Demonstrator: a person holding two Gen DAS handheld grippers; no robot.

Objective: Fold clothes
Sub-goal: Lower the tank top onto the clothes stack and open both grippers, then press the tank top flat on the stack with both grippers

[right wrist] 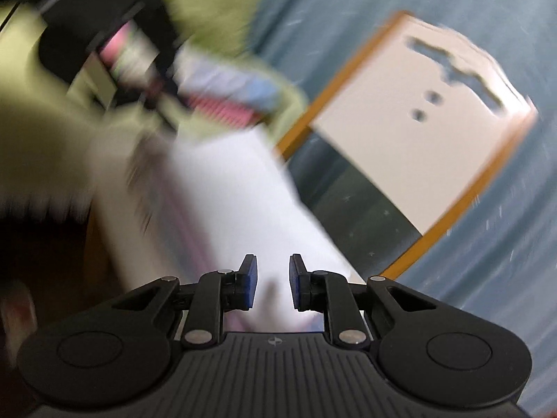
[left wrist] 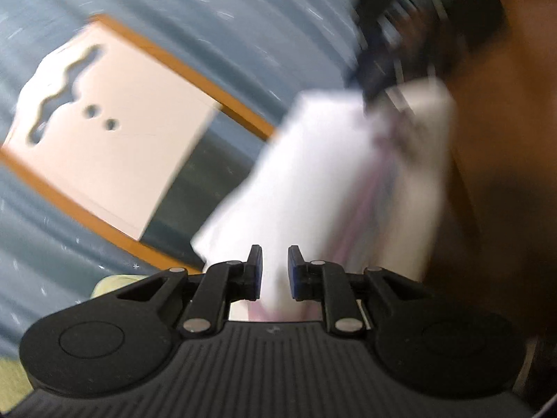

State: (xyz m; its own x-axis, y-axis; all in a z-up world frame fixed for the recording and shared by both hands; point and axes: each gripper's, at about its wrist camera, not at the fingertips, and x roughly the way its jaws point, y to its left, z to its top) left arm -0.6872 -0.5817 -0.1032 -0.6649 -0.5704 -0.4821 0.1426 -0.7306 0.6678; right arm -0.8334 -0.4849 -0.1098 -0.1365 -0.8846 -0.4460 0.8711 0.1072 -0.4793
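A white garment with faint pink stripes (left wrist: 323, 181) stretches between my two grippers, blurred by motion. My left gripper (left wrist: 275, 271) has its jaws narrowly apart with the white cloth running between the pads. In the right wrist view the same garment (right wrist: 229, 202) runs from my right gripper (right wrist: 273, 282), whose jaws also sit close around the cloth. The other gripper shows far off in each view, dark and blurred (left wrist: 400, 41) (right wrist: 115, 38), holding the far end.
Below lies a blue-grey surface (left wrist: 209, 17) with a pale board edged in orange (left wrist: 115, 132), also in the right wrist view (right wrist: 417, 132). Green-yellow cloth (right wrist: 216, 7) lies at upper left. A brown area (left wrist: 504, 139) fills the right.
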